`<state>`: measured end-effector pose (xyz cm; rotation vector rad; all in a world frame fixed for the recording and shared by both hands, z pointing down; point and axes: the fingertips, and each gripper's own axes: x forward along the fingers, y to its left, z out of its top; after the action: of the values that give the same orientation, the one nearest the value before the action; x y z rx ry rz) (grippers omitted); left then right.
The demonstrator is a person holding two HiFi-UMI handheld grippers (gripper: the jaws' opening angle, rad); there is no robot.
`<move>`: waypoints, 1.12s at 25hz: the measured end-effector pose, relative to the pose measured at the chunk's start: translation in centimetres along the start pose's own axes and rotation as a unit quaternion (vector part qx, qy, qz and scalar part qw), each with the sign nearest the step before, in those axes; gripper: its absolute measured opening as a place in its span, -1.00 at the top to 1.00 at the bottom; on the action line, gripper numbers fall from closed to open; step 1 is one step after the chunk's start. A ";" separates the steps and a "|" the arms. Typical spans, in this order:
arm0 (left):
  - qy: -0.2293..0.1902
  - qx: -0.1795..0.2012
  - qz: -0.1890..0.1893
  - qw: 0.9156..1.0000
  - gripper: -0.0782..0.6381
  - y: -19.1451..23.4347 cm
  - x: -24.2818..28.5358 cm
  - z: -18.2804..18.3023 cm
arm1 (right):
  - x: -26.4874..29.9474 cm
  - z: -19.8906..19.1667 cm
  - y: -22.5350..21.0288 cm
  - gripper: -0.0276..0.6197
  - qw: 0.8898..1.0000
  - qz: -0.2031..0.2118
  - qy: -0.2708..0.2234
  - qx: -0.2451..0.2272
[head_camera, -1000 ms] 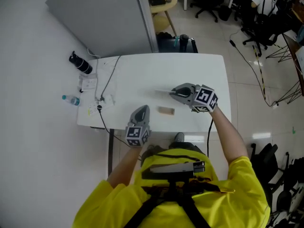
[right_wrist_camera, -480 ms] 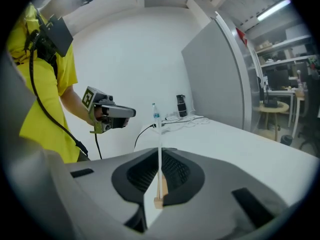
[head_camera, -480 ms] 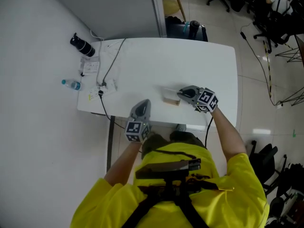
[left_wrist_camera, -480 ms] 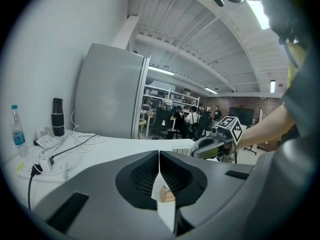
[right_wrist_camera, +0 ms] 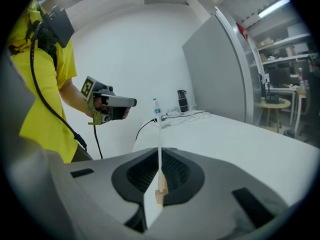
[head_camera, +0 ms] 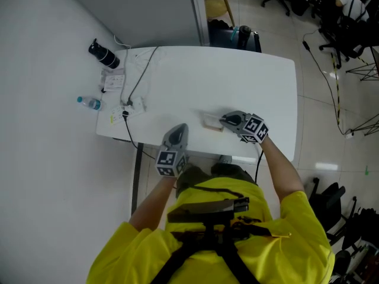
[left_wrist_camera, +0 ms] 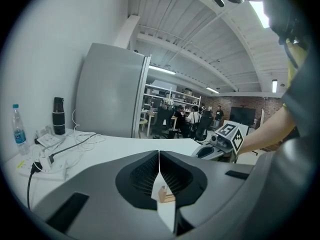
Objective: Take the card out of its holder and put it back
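Observation:
A small wooden card holder (head_camera: 212, 122) sits on the white table (head_camera: 249, 81) near its front edge. My right gripper (head_camera: 224, 121) is shut on a thin white card (right_wrist_camera: 159, 149), which I see edge-on between the jaws. The card's lower edge stands right at the holder (right_wrist_camera: 160, 194); whether it sits in the slot I cannot tell. My left gripper (head_camera: 177, 129) hovers at the table's front edge, left of the holder, shut with nothing in it. The left gripper view shows the holder (left_wrist_camera: 165, 194) past the closed jaws, and the right gripper (left_wrist_camera: 200, 154) beyond it.
A black flask (head_camera: 102, 54), a water bottle (head_camera: 89, 103), papers and a cable with a power strip (head_camera: 133, 105) crowd the table's left end. A grey partition (head_camera: 142, 10) stands behind the table. Office chairs (head_camera: 349, 16) and floor cables lie to the right.
My right gripper has carried the card toward me and down onto the holder. The card stuck out left of the holder's far side before. The left gripper has hardly moved.

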<state>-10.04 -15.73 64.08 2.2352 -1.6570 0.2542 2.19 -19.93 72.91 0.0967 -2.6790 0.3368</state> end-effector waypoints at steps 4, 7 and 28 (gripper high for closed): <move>0.008 0.008 -0.005 1.000 0.75 -0.3 -0.1 -0.3 | 0.9 -2.2 0.0 0.85 1.000 -0.006 0.012 0.000; 0.010 0.014 -0.005 1.000 0.75 -0.4 -0.3 0.1 | 1.0 -2.8 -0.1 0.85 1.000 -0.014 0.002 0.014; -0.063 -0.012 -0.050 0.997 0.75 -3.1 1.6 7.5 | -19.6 14.1 1.5 0.77 0.922 -0.295 -0.235 0.083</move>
<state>-7.07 -19.18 57.22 2.3513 -1.5951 0.0701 13.87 -21.74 51.78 1.1394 -2.8899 0.3760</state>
